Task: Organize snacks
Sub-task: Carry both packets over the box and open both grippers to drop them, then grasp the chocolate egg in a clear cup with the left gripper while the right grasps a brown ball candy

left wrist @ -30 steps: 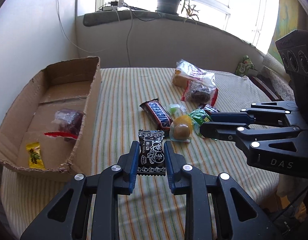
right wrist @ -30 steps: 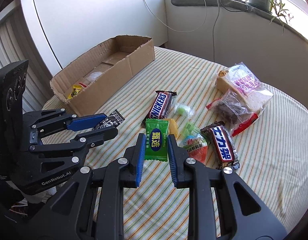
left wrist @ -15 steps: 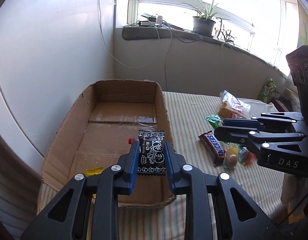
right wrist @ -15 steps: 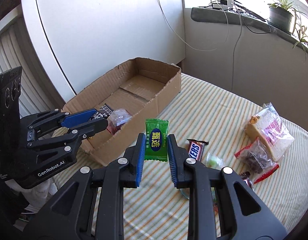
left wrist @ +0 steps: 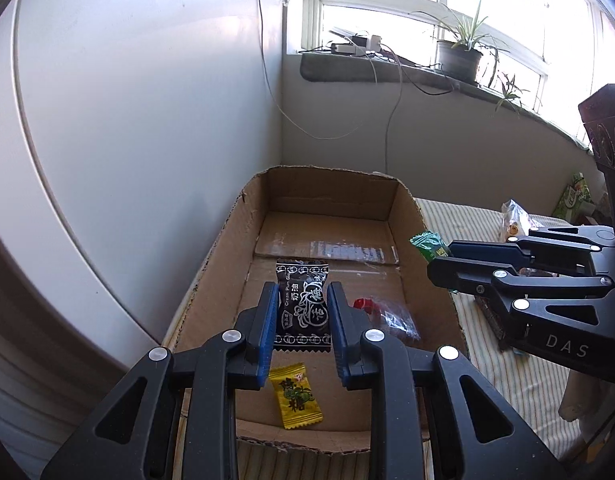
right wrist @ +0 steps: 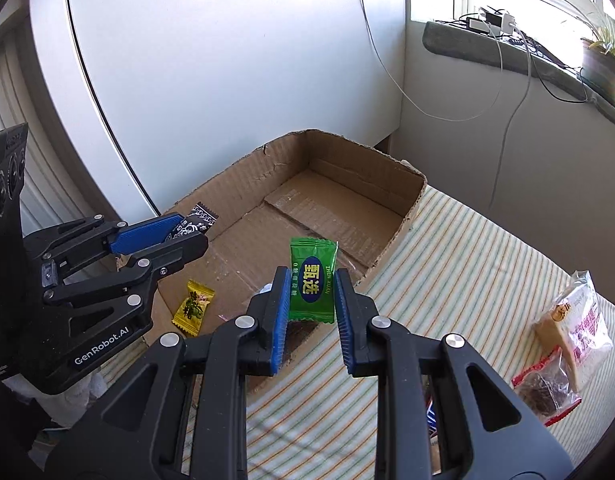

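Note:
My left gripper (left wrist: 301, 294) is shut on a black plum candy (left wrist: 302, 304) and holds it above the open cardboard box (left wrist: 235, 240). It also shows in the right wrist view (right wrist: 195, 236), over the box's left side. My right gripper (right wrist: 310, 278) is shut on a green candy (right wrist: 310, 280) above the box's right wall (right wrist: 395, 236); the candy shows in the left wrist view (left wrist: 427, 245) too. A yellow candy (left wrist: 294, 396) and a clear pack with a red end (left wrist: 387, 316) lie in the box.
The box stands on a striped tablecloth (right wrist: 467, 280) against a white wall (left wrist: 147, 120). A bread pack (right wrist: 575, 320) and a dark snack pack (right wrist: 543, 392) lie on the cloth at right. A windowsill with a plant pot (left wrist: 457, 60) and cables is behind.
Both grippers have carried their candies left from the snack pile on the cloth to above the box. The jaws have stayed shut on the candies.

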Available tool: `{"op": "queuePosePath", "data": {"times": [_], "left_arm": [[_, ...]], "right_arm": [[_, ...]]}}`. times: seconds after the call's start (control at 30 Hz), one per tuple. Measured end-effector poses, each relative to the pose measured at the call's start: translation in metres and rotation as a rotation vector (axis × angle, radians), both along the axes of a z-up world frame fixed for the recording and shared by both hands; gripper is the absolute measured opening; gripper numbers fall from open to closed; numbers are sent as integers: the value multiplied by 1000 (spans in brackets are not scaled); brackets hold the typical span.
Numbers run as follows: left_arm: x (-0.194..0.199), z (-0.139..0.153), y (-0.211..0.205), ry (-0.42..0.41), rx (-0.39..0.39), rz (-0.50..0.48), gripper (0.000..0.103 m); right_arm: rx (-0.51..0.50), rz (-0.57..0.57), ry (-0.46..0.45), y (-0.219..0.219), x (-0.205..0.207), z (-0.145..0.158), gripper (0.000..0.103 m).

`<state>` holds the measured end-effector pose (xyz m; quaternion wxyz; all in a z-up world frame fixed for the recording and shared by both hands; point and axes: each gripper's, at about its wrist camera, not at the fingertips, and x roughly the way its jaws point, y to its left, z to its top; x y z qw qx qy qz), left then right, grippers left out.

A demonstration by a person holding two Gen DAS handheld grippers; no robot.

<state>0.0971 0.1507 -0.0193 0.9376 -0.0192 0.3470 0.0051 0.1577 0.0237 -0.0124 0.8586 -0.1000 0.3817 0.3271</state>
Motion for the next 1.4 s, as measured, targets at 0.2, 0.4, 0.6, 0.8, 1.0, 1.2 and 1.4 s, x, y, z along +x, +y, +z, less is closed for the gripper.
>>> {"op": "queuePosePath", "data": {"times": [0.2,0.4,0.6,0.8,1.0,1.2,1.4], "left_arm": [[2,-3,6,10,2,9,23],[1,-1,8,6,-4,18,23],[-2,0,7,-5,-3,19,23],[-12,5,9,-66,-11,37,54],[-26,14,-2,-93,-33,19,56],[-36,13,-35,-82,-35,-43,56],[-40,6,-75,-60,-57,-124,56]], "right_arm": [[-20,14,7,13,5,-7,23],[-28,25,8,17,7,-9,23],[-35,35,-12,20,5,-8,31],[-13,2,-32,2,2,-2,56],[-26,-30,-69,-28,-9,6,57],[-16,-79,-81,-78,-24,5,57],[-23,-160,-106,-141,-42,0,63]]}}
